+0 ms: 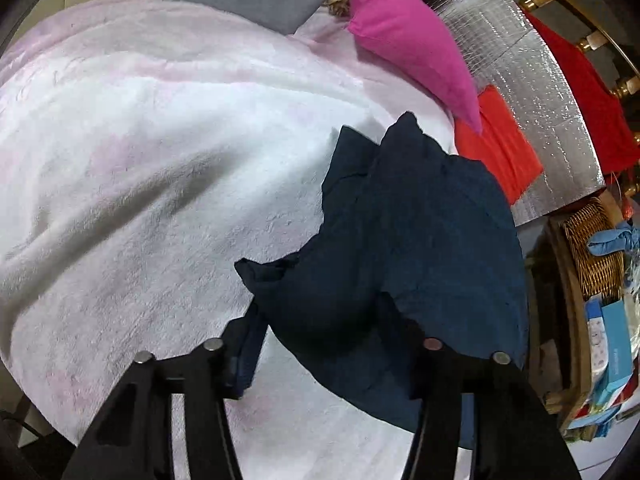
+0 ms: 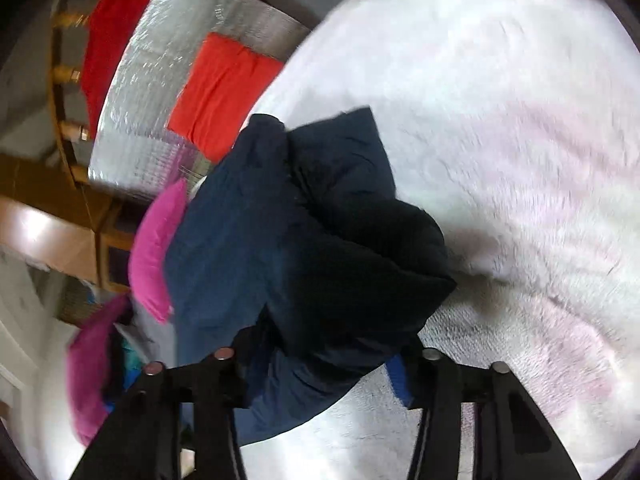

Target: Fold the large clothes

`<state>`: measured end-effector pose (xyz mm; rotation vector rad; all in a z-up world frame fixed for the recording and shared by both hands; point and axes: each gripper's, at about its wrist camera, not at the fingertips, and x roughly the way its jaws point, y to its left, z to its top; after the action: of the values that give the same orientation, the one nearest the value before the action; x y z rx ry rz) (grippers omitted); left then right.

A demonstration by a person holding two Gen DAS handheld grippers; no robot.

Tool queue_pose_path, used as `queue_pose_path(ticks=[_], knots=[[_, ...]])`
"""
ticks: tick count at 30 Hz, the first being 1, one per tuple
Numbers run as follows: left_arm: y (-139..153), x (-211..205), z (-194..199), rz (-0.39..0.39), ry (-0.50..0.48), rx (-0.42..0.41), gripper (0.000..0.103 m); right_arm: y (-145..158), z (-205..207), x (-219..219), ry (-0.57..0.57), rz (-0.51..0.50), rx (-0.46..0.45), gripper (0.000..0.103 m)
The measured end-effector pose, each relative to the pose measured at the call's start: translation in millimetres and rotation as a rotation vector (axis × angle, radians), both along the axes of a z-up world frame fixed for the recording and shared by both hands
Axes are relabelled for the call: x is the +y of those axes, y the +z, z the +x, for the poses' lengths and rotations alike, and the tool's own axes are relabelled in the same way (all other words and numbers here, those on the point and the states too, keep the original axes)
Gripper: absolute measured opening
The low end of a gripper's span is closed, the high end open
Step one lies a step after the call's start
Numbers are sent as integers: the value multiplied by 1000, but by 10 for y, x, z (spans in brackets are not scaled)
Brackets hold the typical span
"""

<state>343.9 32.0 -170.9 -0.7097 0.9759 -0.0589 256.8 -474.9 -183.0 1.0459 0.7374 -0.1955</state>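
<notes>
Navy garment [image 1: 404, 240] bunched between left tool [image 1: 320, 344] fingers; over white blanket [image 1: 140, 140].

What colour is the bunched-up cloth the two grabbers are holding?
Dark navy blue. The bunched cloth shows best in the left wrist view.

Fluffy white-pink blanket [image 1: 140, 140], silver quilted mat [image 1: 532, 92], wicker basket [image 1: 592, 248], wooden railing [image 1: 600, 40], blue boxes [image 1: 612, 344]
</notes>
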Motion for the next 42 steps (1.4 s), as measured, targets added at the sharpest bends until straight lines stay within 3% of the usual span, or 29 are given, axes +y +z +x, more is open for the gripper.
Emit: queue_pose_path(ticks=[2,6,7,11,15,19,22,26,27,29,31,35,37,39,42], knots=[[51,-32,38,12,-9,-28,38,66,-40,1,-5,-47,-20,42],[121,-25,26,42,-24,-61,35,224,-46,70,-2,-122,-63,40],[87,-22,44,42,-24,-43,37,220,-29,82,0,-134,-53,40],[12,-25,34,95,-23,27,59,25,28,-3,-2,-68,26,42],[28,11,39,88,-12,48,63,35,-20,-52,10,-21,13,45],[72,100,-2,62,5,40,64,19,-121,-134,-17,28,14,56],[79,163,-26,78,15,24,64,25,-164,-208,-43,35,15,65],[29,72,25,134,8,15,64,-7,-102,-189,-57,23,24,65],[14,43,39,154,-1,19,65,-24,-78,-181,-60,18,23,64],[-6,23,57,163,-5,13,62,-39,-64,-167,-53,1,16,46],[0,15,60,157,-17,0,56,48,-53,-98,-48,-42,-8,40],[29,-30,60,206,-32,-15,57,225,-10,46,-28,-173,-30,39],[18,-75,72,237,-42,-11,57,91,68,13,-16,-143,38,40],[42,-139,67,287,-53,-25,57,-5,82,-18,-17,-85,48,40],[89,-224,53,374,-68,-46,57,104,78,41,5,-150,48,40]])
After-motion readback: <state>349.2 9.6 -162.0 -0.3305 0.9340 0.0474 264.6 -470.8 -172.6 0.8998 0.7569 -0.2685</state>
